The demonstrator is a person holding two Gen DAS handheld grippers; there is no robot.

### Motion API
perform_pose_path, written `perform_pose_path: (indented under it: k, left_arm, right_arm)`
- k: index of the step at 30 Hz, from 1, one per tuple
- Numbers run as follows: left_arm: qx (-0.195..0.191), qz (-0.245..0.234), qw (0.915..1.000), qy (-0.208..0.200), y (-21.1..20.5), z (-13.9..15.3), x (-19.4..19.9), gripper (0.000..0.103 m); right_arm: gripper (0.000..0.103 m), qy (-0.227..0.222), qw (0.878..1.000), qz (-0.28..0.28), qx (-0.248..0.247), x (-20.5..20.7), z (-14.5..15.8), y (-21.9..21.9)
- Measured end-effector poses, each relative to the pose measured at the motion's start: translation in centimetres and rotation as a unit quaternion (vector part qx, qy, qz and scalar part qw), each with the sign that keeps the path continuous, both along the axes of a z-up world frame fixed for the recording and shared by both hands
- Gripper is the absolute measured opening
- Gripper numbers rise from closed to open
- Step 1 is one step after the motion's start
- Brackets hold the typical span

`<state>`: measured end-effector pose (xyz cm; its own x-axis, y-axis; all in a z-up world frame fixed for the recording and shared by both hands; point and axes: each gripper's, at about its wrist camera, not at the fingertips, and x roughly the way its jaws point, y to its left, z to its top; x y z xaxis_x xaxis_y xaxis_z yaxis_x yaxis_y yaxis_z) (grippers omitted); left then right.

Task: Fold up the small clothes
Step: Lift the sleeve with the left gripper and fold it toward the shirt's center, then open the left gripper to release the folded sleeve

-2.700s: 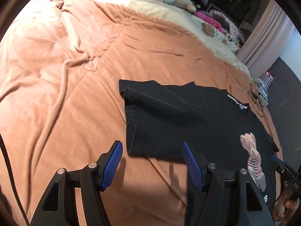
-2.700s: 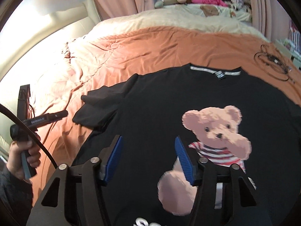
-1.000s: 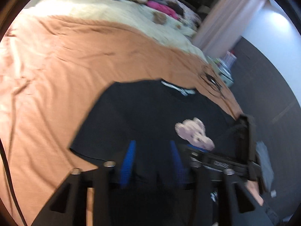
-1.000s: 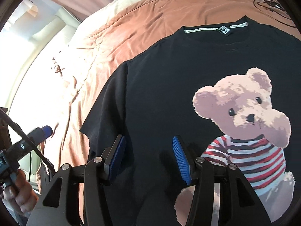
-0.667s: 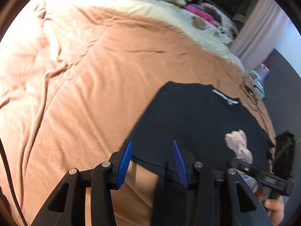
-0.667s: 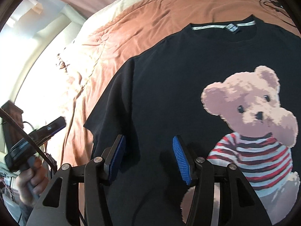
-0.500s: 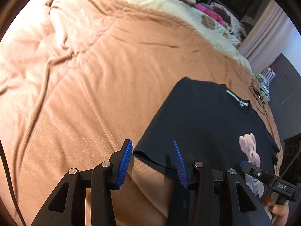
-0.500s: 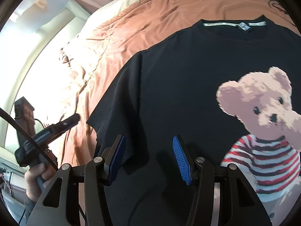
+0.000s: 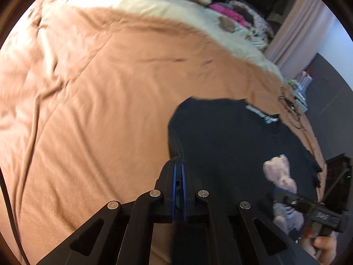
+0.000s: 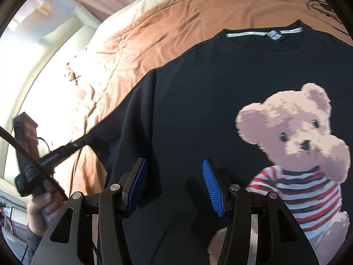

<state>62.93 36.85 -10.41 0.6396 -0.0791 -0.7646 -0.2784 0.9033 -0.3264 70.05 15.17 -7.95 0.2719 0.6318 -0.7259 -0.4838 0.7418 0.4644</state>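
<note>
A black T-shirt (image 9: 231, 143) with a teddy-bear print (image 10: 293, 132) lies face up on the orange bedspread (image 9: 99, 88). My left gripper (image 9: 178, 167) is closing, its blue pads pinching the hem of the shirt's left sleeve (image 9: 175, 148). In the right wrist view that sleeve (image 10: 106, 134) is drawn out sideways to the left gripper (image 10: 59, 152), held in a hand. My right gripper (image 10: 174, 176) hovers open over the shirt's body, left of the bear, with nothing between its fingers. The same gripper (image 9: 308, 209) shows low on the right in the left wrist view.
A black cable (image 10: 320, 4) lies coiled on the bedspread beyond the collar. Stuffed toys and clothes (image 9: 220, 11) are piled at the far end on a cream cover (image 9: 154, 2). Wrinkled bedspread stretches left of the shirt.
My left gripper came down onto the sleeve's edge and closed on it; the sleeve is now pulled out to the side. The right gripper stayed open over the shirt.
</note>
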Motion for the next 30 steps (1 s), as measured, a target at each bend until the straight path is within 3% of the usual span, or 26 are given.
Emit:
perform_pose_path:
  k: [7,10,22,26,30]
  left_arm:
    - [0.034,-0.049,0.9979,-0.023,-4.9,5.3,3.0,0.005]
    - [0.041,-0.065,0.9969,-0.019,-6.9,6.0,4.9,0.005]
    - [0.039,-0.133,0.9904,0.0,-14.3,4.8,11.3,0.006]
    - [0.035,-0.137,0.99,0.001,-15.2,4.6,11.9,0.029]
    - [0.045,-0.123,0.9914,0.005,-14.0,4.2,11.2,0.032]
  right_arm:
    - [0.05,-0.022,0.998,-0.051,-0.025,0.0,1.5,-3.3]
    - [0.061,-0.021,0.998,-0.064,-0.017,0.3,1.7,-4.4]
    - [0.063,0.01,0.996,-0.087,0.03,3.3,0.8,-10.6]
    - [0.063,0.013,0.996,-0.086,0.035,3.8,0.6,-11.2]
    - [0.063,0.014,0.996,-0.073,0.044,4.0,0.4,-10.7]
